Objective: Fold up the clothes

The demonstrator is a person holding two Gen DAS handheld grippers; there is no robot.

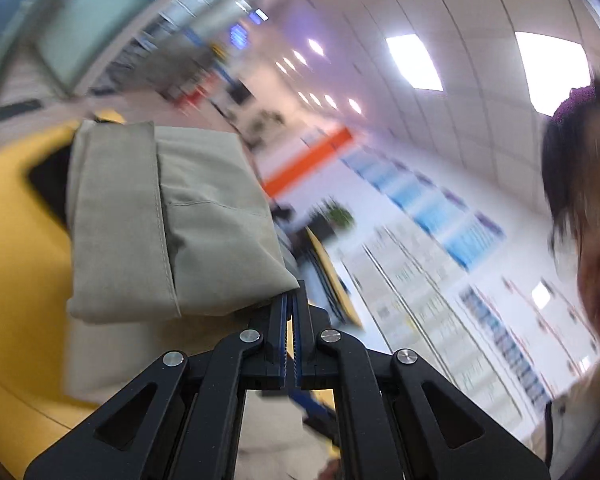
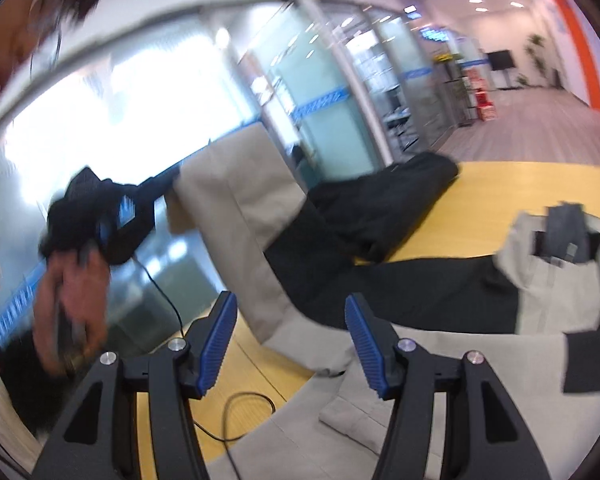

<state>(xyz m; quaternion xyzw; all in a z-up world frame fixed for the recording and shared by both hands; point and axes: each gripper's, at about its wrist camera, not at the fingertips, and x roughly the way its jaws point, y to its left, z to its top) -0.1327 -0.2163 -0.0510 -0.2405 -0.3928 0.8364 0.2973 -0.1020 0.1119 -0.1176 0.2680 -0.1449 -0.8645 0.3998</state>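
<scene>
A beige and black jacket [image 2: 440, 300] lies spread on the yellow table [image 2: 520, 184]. My left gripper [image 1: 290, 300] is shut on the beige cuff end of its sleeve [image 1: 172, 216] and holds it lifted in the air. The same lifted sleeve [image 2: 236, 208] shows in the right wrist view, with the left gripper [image 2: 172, 178] at its top end. My right gripper [image 2: 290, 340] is open and empty, just above the jacket's lower beige part, near the table's front edge.
The jacket's collar [image 2: 560, 236] lies at the right. A black garment [image 2: 396, 196] is heaped on the far side of the table. A thin black cable [image 2: 236, 412] runs over the table near my right gripper. The person's head [image 1: 580, 184] is close by.
</scene>
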